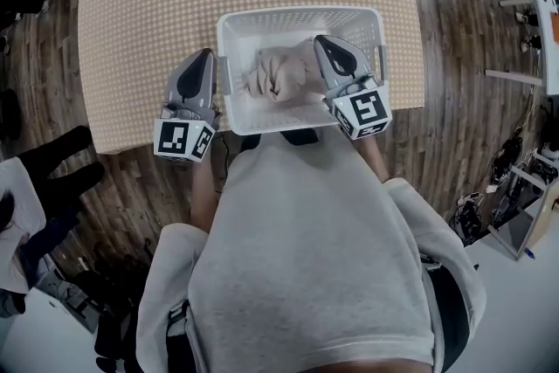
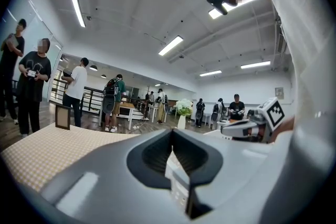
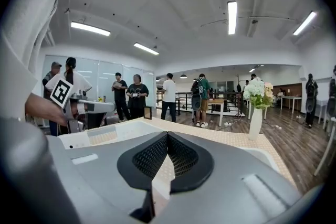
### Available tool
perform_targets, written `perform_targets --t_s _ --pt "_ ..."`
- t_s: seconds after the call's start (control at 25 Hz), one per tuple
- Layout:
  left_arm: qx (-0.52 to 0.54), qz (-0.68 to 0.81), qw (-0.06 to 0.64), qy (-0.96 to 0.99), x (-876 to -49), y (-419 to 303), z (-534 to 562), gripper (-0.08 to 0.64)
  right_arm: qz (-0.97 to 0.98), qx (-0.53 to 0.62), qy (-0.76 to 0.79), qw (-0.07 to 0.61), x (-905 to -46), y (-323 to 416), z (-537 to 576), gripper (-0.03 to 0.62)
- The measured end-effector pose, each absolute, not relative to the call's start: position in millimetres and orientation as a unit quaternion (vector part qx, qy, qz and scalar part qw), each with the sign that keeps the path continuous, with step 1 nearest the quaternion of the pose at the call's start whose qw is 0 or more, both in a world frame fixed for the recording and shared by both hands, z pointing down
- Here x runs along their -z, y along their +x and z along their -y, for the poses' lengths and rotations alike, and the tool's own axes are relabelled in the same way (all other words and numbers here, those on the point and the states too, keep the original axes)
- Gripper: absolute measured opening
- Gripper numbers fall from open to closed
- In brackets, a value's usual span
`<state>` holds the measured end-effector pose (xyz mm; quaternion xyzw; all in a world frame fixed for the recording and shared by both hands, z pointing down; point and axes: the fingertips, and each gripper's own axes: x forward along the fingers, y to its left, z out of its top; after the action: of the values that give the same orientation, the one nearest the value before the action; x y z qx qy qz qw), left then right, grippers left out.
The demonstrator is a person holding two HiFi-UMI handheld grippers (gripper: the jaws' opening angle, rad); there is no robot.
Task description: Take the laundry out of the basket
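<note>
The basket [image 1: 262, 20] stood on the table [image 1: 140, 4], and the laundry [image 1: 278, 76], a bunched beige cloth, lay inside it, a little toward 6 o'clock from the centre of the basket. The right gripper [image 1: 320, 40] hung over the inside of the basket at 3 o'clock from the laundry, just beside it, and I could not tell if it touched the cloth. Its jaws were closed with nothing between them. The left gripper [image 1: 206, 54] was outside the basket, by the wall at 9 o'clock, and its jaws were also together and empty. In my judgement the step in hand was the reach for the cloth, and no grip had been made. To do it well, the right jaws should first open wide and then turn toward 9 o'clock, so that one jaw comes on each side of a thick fold at the top of the heap, not on a thin edge that could slip out. The basket looked light and could rise with the cloth, so the left gripper should press on the rim at 9 o'clock. The lift should go straight up until the cloth is free of the walls.
</note>
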<state>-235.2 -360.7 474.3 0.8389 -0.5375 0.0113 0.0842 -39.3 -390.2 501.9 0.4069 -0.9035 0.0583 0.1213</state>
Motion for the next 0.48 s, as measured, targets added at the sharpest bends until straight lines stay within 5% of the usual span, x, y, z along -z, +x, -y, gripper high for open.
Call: perform_targets --t_s 0.12,0.32,0.48 --pt "-0.008 0.537 0.084 0.839 -474 -235 363 0.006 0.905 0.018 0.382 0.188 -511 -48 386 0.000" --pt "-0.005 0.537 0.083 0.839 -474 -235 366 0.006 0.823 0.312 0.221 0.420 -557 -68 361 -0.002" --pt "-0.001 0.539 0.083 0.838 -473 -234 366 0.006 0.800 0.345 0.161 0.464 -581 -69 349 -0.001"
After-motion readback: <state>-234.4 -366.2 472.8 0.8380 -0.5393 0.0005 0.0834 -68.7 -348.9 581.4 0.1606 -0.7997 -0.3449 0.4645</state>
